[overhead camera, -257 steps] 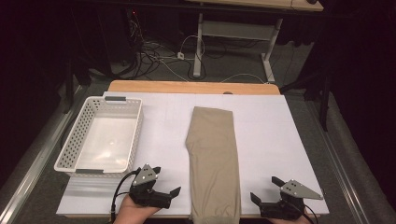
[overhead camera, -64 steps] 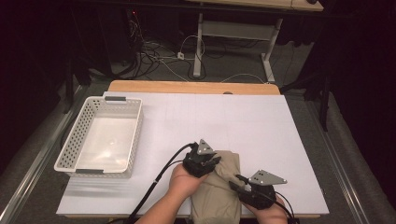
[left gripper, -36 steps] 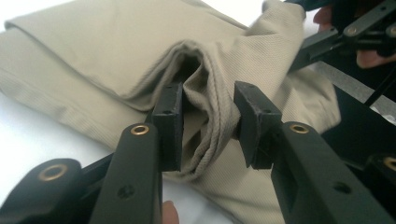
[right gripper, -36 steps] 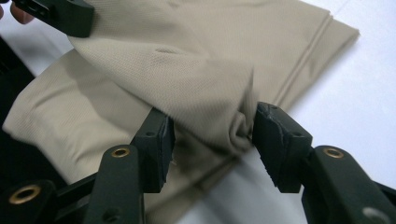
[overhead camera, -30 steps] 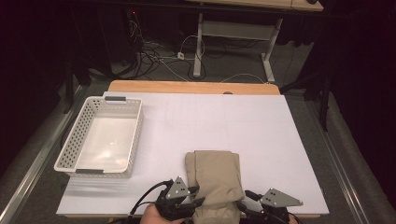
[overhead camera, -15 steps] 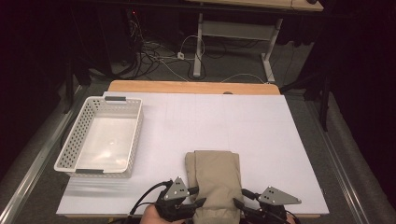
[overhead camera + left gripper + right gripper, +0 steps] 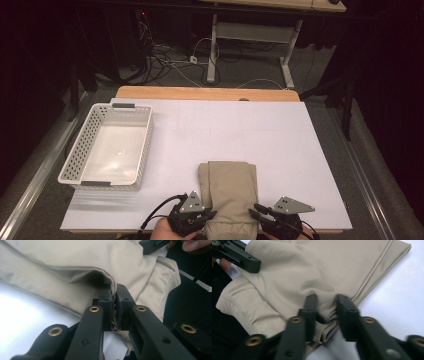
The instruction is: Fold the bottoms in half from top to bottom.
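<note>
Beige folded trousers [image 7: 230,192] lie at the near edge of the white table [image 7: 280,135]. My left gripper [image 7: 209,214] sits at their left side. In the left gripper view its jaws [image 7: 113,290] have just closed and pinch a fold of the cloth [image 7: 75,262] tight. My right gripper [image 7: 256,211] is at the trousers' right side. In the right gripper view its jaws [image 7: 325,298] have just been closing, and bunched layers of the cloth [image 7: 312,267] are squeezed between them. The left gripper's jaw [image 7: 237,255] shows at the top left of that view.
A white plastic basket [image 7: 80,150] stands empty at the table's left. A wooden strip [image 7: 200,93] runs along the far edge. Beyond it are cables and a desk frame on the floor. White surface stretches behind and to the right of the trousers.
The trousers, laid out long at first, now lie folded in half. Over the last second both hands have stayed at the near edge beside the cloth.
</note>
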`<state>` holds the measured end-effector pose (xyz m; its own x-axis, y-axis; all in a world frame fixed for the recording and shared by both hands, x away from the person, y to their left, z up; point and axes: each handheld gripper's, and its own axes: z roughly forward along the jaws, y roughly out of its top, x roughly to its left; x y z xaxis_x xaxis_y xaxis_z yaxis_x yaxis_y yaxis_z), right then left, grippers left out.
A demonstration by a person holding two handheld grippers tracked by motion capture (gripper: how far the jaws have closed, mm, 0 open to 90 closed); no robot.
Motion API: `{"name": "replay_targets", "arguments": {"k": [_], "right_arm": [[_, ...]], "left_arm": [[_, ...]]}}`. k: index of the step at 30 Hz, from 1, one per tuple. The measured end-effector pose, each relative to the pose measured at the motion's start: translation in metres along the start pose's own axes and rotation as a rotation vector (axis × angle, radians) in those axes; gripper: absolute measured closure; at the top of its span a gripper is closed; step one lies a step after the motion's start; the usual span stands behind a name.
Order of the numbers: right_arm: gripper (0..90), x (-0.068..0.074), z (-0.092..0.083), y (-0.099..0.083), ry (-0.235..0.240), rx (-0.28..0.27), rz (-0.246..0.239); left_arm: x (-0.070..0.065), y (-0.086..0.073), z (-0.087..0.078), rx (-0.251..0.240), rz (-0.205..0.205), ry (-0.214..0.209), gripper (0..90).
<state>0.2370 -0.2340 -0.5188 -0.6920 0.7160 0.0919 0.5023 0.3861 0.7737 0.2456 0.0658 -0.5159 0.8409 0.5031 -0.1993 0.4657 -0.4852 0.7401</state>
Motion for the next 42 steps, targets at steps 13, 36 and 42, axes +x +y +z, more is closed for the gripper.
{"name": "replay_targets", "arguments": {"k": [13,36,42], "right_arm": [[84.1,0.012,-0.029,0.013,-0.006,-0.107,-0.044],[56.9,0.004,-0.037,-0.002,-0.014,-0.111,0.015],[55.3,-0.011,-0.023,0.008,-0.030,-0.105,0.017]], "left_arm": [[-0.021,0.014,-0.028,-0.098,0.034,-0.004,81.7],[0.012,0.001,-0.033,-0.120,-0.048,0.063,44.2],[0.039,-0.005,-0.033,-0.124,-0.089,0.134,41.9]]}}
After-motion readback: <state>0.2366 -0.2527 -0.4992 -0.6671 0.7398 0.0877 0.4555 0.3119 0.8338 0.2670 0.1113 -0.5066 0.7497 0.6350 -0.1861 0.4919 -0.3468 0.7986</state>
